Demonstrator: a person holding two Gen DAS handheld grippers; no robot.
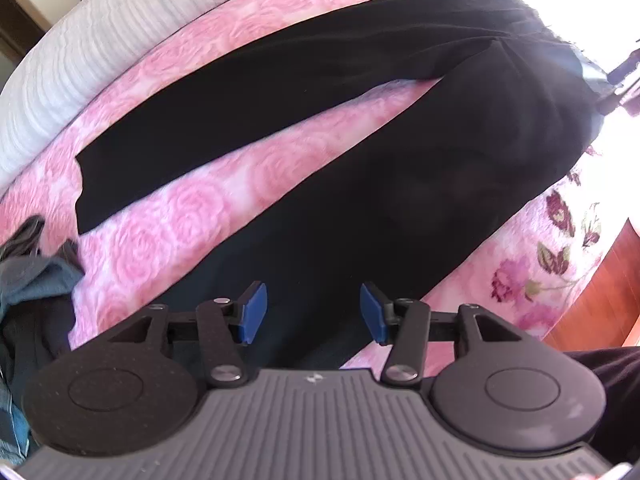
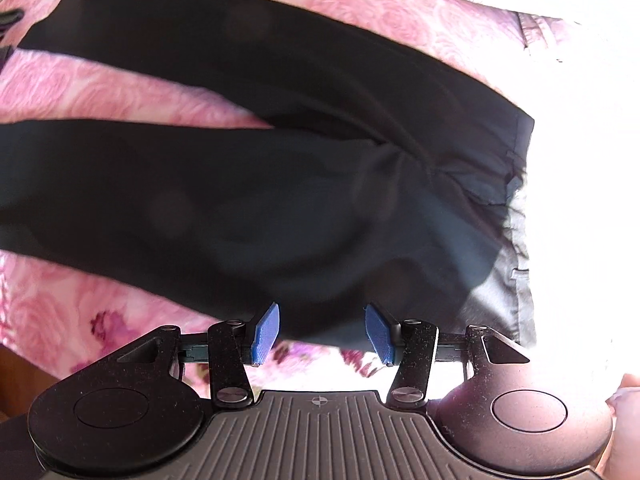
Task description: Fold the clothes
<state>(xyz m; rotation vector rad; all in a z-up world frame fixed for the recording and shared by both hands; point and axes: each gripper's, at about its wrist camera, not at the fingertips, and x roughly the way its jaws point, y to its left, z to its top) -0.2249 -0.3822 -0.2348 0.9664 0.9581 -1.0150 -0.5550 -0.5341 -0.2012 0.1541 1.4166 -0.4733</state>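
Lying spread on the pink bed (image 1: 168, 216), the black trousers (image 1: 360, 184) have legs apart. Both left tongs (image 1: 313, 312) and right tongs (image 2: 322, 332) are open, empty; grip only one fabric edge, keep legs aligned.

You are in a home bedroom: a bed with a pink rose-patterned blanket (image 1: 192, 208), a white quilted cover (image 1: 92, 40) beyond it, and a wooden floor (image 1: 600, 296) alongside.

trousers (image 1: 320, 92) lie spread on the bedspread (image 1: 168, 216), legs apart, a clothes pile (image 1: 32, 280) beside them.
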